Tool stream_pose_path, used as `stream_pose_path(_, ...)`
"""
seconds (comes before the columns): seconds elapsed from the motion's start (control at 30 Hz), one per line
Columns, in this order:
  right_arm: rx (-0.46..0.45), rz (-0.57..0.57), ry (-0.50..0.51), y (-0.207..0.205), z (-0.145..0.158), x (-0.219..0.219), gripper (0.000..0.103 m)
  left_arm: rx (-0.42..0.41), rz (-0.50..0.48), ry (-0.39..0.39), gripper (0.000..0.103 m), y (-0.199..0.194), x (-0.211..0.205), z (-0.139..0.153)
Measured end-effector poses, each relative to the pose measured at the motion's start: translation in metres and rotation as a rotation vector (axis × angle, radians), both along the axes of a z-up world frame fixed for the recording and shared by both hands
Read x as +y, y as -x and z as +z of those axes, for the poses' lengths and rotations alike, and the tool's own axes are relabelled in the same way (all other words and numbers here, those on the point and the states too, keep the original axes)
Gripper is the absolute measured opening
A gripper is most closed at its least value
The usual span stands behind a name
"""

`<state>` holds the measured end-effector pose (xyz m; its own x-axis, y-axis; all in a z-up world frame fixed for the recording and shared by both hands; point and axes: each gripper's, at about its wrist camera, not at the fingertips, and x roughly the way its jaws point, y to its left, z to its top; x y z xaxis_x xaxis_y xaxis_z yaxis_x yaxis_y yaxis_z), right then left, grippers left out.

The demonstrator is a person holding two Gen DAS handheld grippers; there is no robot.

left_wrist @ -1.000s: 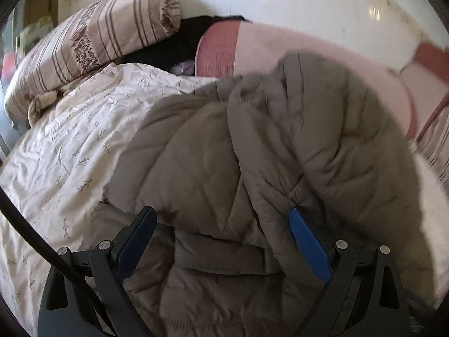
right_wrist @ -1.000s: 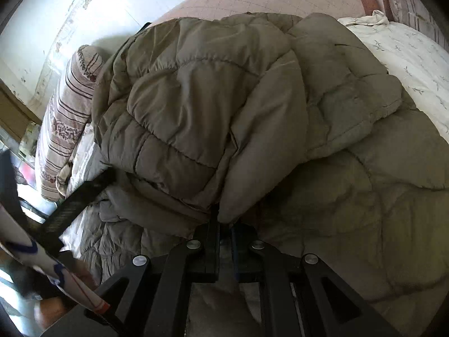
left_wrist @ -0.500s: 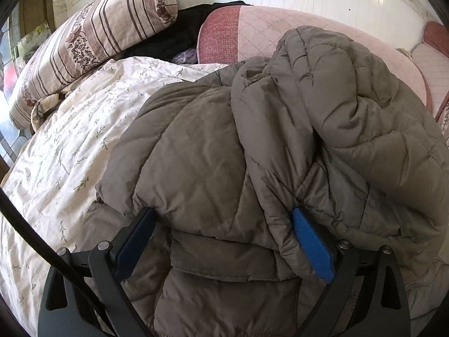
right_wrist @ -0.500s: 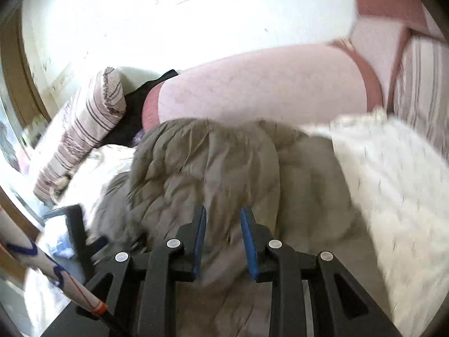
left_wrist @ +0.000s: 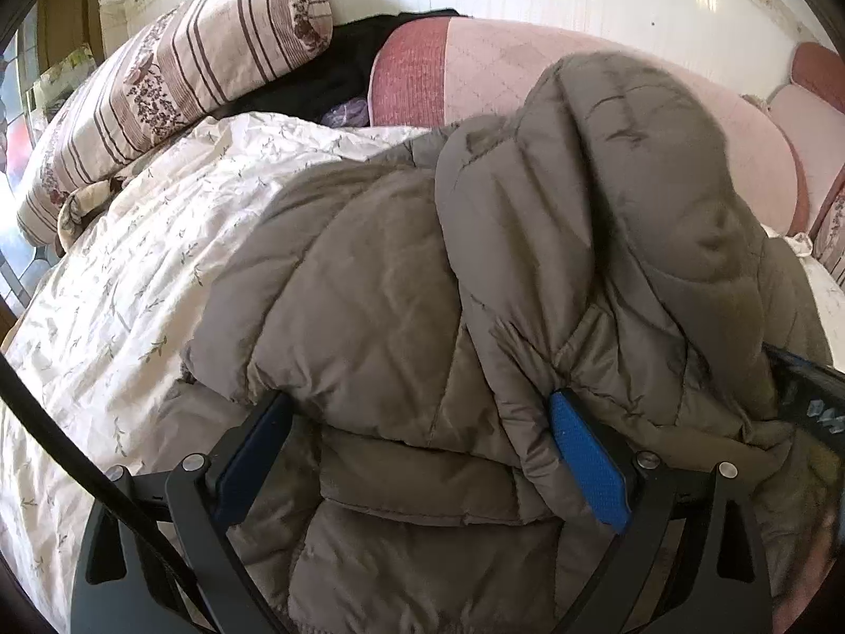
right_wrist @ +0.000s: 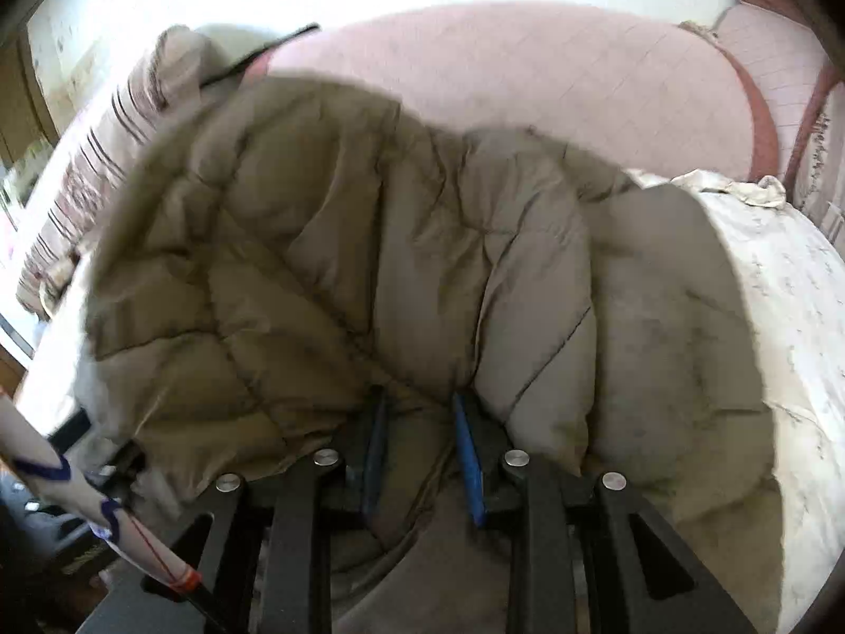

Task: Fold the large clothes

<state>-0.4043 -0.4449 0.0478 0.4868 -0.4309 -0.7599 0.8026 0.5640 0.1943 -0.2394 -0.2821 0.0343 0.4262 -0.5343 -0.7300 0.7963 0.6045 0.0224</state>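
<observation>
A large grey-brown quilted puffer jacket [left_wrist: 401,306] lies bunched on the bed, one padded part folded over the rest; it also shows in the right wrist view [right_wrist: 327,274]. My left gripper [left_wrist: 422,412] is wide open, its blue pads on either side of a thick fold of the jacket. My right gripper [right_wrist: 420,412] has its jaws partly apart with jacket fabric lying between and over the blue pads; whether it grips the fabric is unclear. The right gripper's body shows at the right edge of the left wrist view [left_wrist: 808,396].
The jacket lies on a white floral bedspread [left_wrist: 121,285]. A striped bolster pillow [left_wrist: 174,79] and a dark garment [left_wrist: 343,68] sit at the back left. A pink quilted headboard [right_wrist: 554,90] runs behind. The bed's left edge is near a window.
The right gripper went from shut on the jacket to jaws apart and dropped back low against the jacket. The folded padded part settled over the rest. The left gripper stayed open and barely moved.
</observation>
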Motion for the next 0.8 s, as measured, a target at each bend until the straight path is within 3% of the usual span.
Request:
stream_pose_path(0.07, -0.047, 0.003, 0.057, 0.008, 0.022, 0.017, 0.028, -0.025, 0.004, 0.023, 0.097, 0.003, 0.005, 0.009)
stream_pose_path(0.17, -0.039, 0.029, 0.105, 0.011, 0.034, 0.040, 0.028, -0.083, -0.005, 0.056, 0.097, 0.011, 0.010, 0.021)
stream_pose_path(0.3, 0.037, 0.038, 0.079, 0.001, 0.008, 0.042, 0.028, -0.100, -0.039, 0.014, 0.097, 0.021, 0.001, 0.014)
stream_pose_path(0.37, 0.029, 0.030, -0.003, -0.002, -0.016, 0.028, 0.028, -0.099, -0.048, -0.041, 0.097, 0.022, -0.005, 0.003)
stream_pose_path(0.43, 0.023, 0.024, -0.016, -0.002, -0.021, 0.025, 0.028, -0.077, -0.054, -0.055, 0.097, 0.019, -0.008, -0.003)
stream_pose_path(0.6, 0.037, 0.032, 0.073, 0.005, 0.008, 0.053, 0.029, -0.064, -0.049, -0.018, 0.097, 0.020, -0.001, 0.006)
stream_pose_path(0.8, 0.097, 0.036, 0.190, 0.041, 0.039, 0.119, 0.045, -0.112, -0.061, 0.031, 0.097, 0.041, 0.024, 0.035)
